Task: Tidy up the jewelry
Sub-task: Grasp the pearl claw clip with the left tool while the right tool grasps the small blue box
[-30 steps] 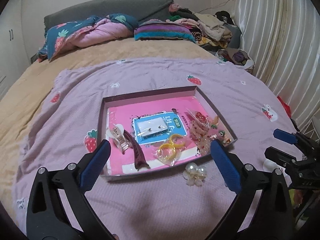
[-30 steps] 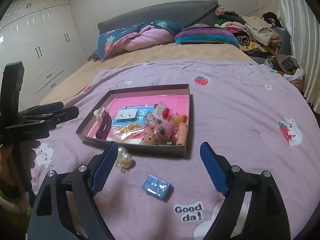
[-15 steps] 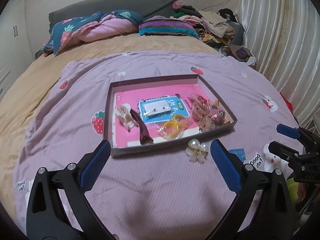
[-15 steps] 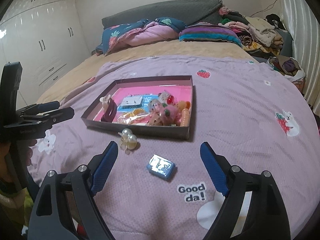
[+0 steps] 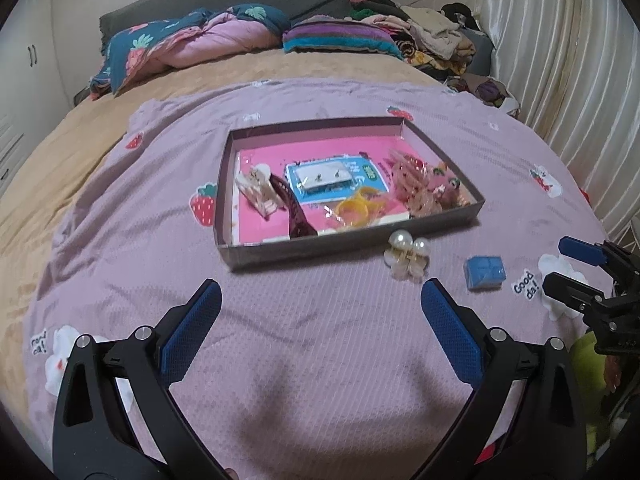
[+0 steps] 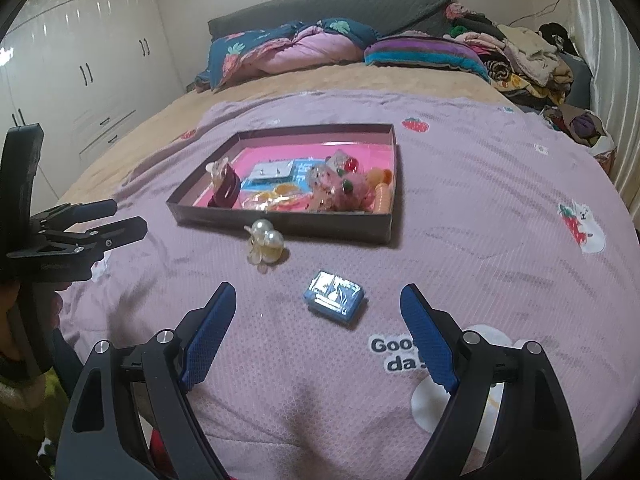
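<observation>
Wardrobe doors (image 6: 80, 60) show only rightward; both grippers' fingers (image 5: 192, 332) (image 6: 208, 340) spread wide, empty.

Both handheld tools look alike: the left gripper (image 5: 320, 300) and the right gripper (image 6: 318, 304) each have matte black plastic arms with triangular cut-outs and silver round screw heads, and fingers (image 5: 192, 330) faced with blue textured pads (image 6: 430, 342).
</observation>
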`<control>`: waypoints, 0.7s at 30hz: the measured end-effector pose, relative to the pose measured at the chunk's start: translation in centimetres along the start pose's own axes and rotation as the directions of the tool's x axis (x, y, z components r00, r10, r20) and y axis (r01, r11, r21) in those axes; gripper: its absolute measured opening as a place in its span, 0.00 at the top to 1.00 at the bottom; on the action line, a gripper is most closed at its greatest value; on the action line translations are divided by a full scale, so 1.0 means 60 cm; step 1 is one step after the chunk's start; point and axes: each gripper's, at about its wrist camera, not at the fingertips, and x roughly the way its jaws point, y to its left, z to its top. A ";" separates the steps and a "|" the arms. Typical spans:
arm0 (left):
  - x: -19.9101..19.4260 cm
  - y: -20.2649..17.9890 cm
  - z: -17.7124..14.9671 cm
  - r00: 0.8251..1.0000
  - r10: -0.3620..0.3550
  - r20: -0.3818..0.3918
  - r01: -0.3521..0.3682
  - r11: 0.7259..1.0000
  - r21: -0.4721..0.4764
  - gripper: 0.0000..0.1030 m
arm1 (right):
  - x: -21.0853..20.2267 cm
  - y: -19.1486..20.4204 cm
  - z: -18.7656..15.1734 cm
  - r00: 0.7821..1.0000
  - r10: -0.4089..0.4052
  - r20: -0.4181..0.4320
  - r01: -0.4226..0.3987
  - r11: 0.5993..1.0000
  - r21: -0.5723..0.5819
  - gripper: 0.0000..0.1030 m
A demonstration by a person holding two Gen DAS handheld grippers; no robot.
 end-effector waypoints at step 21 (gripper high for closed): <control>0.101 -0.037 -0.019 0.989 -0.106 -0.107 0.108 0.994 0.018 0.12 | 0.145 -0.024 -0.016 0.985 -0.002 -0.171 0.014 0.998 0.068 0.53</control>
